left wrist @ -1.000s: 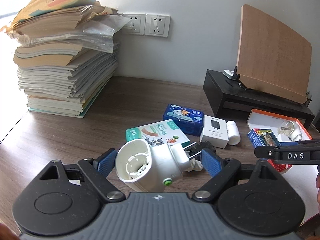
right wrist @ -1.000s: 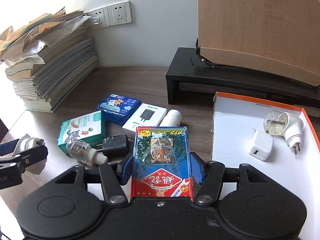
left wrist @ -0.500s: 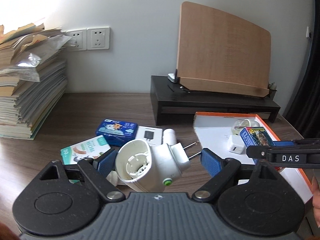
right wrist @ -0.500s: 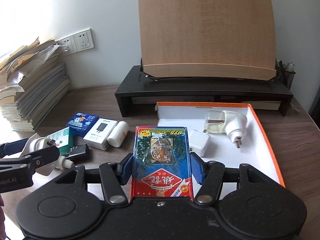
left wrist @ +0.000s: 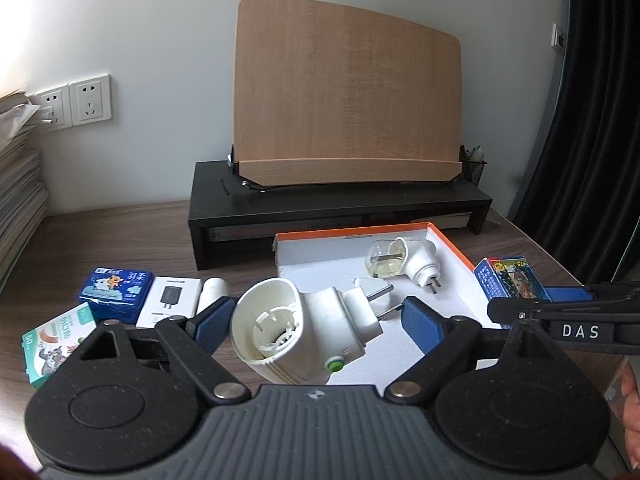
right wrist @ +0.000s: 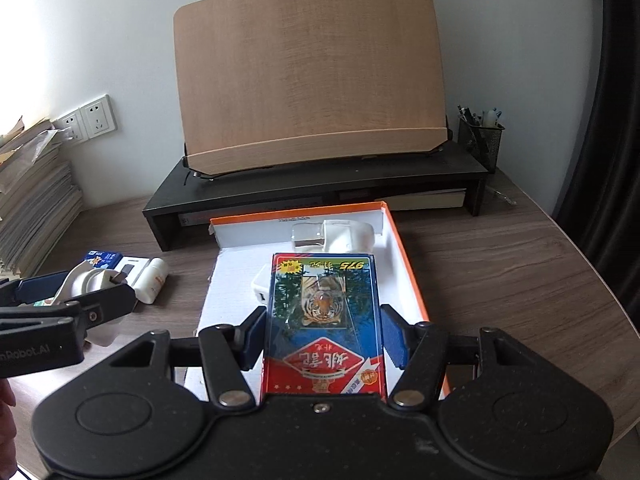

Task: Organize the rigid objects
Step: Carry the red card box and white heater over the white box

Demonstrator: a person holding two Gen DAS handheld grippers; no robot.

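Already both loads hang over or near the orange-rimmed box, so the risks lie in the release. The left gripper carries a white plug-in device between widely spread fingers; the right-hand pad appears to bear only on the plug prongs, a small hard contact. My judgement is that this hold is the weaker one: a tilt or jolt could let the bulky body pivot about the prongs and drop, either onto the bench short of the box or onto the items inside.

The right gripper has its fingers about half spread and pressed on the long sides of a playing-card pack, which sits above the box floor. Its wrapper looks glossy, so it may slide if the hold relaxes early.

Inside the box lie a second plug-in device with a clear bottle and a small white charger, partly hidden under the pack. Setting the pack down flat there could land it on the charger and leave it tilted. The two grippers are also close side by side, so lowering both together risks a knock between them. Still out on the bench are a blue tin, a white carton and a small white bottle.
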